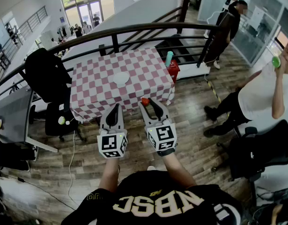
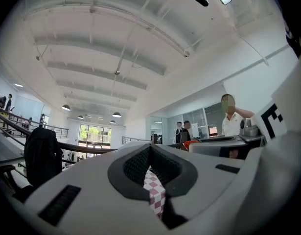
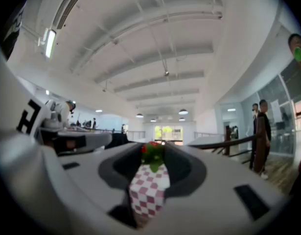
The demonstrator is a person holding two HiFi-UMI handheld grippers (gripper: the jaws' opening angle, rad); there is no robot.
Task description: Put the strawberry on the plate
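A strawberry (image 1: 144,101), red with green leaves, sits between the fingertips of my right gripper (image 1: 149,103), held in the air just in front of the table's near edge. In the right gripper view the strawberry (image 3: 152,153) fills the gap at the jaw tips, and the checked cloth shows below it. The white plate (image 1: 120,78) lies near the middle of the red-and-white checked table (image 1: 94,90), beyond both grippers. My left gripper (image 1: 115,107) hangs beside the right one, short of the table, with its pads (image 2: 138,163) meeting at the tips and nothing between them.
A black office chair (image 1: 50,78) stands at the table's left, next to a grey desk (image 1: 12,114). A dark railing (image 1: 134,29) curves behind the table, with a red box (image 1: 173,69) and a teal bottle (image 1: 169,58) near it. People stand and sit at the right (image 1: 261,95).
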